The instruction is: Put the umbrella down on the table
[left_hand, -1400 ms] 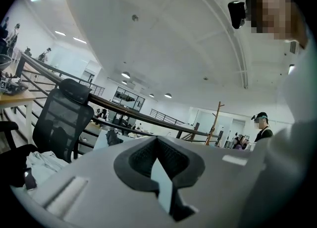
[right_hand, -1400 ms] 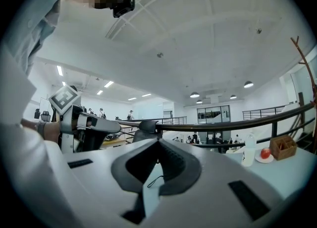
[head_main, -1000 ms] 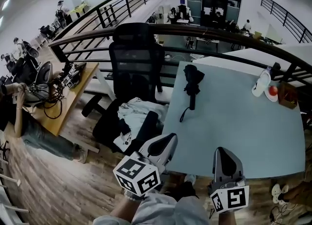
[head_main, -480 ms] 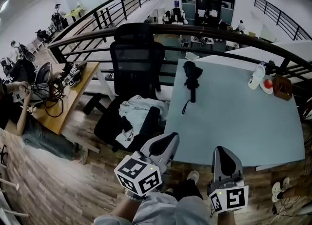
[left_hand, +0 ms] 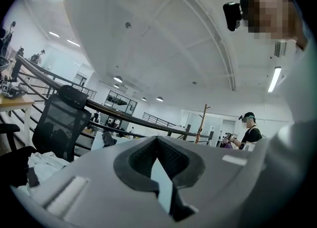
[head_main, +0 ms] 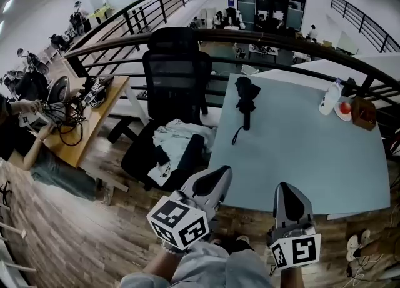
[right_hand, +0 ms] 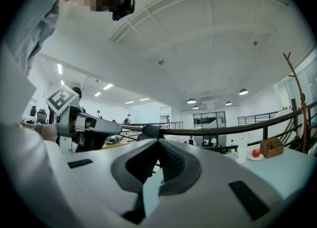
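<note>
The folded black umbrella point(head_main: 245, 100) lies flat on the pale blue table point(head_main: 300, 155), near the table's far left corner, with its strap trailing toward the near edge. At the table's far right corner stand a white bottle point(head_main: 329, 99), a red apple point(head_main: 344, 107) and a brown box point(head_main: 362, 112). A black office chair point(head_main: 176, 71) stands off the table's left side. At the table's near edge, well apart from the umbrella, the left gripper point(head_main: 215, 177) and right gripper point(head_main: 284, 192) both have their jaws pressed together on nothing.
</note>
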A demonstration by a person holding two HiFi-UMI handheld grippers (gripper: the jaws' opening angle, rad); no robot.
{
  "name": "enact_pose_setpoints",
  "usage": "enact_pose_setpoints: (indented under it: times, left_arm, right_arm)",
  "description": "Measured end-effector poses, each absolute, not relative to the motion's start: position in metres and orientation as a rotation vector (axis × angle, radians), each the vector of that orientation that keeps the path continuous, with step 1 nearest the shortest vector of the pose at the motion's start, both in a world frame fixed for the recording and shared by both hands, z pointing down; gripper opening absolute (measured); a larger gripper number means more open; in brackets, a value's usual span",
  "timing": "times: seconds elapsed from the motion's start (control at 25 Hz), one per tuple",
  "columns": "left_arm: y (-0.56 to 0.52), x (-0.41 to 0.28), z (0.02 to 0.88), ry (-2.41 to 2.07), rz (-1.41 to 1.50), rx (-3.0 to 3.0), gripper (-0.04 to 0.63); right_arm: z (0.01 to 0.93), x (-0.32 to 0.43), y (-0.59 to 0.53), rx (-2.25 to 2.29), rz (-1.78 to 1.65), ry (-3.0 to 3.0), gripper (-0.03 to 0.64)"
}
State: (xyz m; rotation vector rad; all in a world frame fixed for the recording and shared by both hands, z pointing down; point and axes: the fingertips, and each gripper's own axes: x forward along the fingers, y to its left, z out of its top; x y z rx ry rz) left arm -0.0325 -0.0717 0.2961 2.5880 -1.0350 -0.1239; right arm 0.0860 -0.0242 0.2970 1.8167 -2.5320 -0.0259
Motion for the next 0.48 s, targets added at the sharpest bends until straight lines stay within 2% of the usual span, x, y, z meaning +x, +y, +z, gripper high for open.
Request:
enact_pose_setpoints:
  times: [0.48]
  left_arm:
    - [-0.078, -0.002, 0.282, -1.063, -0.146, 2.593, 0.005]
  right_arm:
    - [0.279, 0.11, -0.038, 1.762, -0.058, -2.577, -0.009]
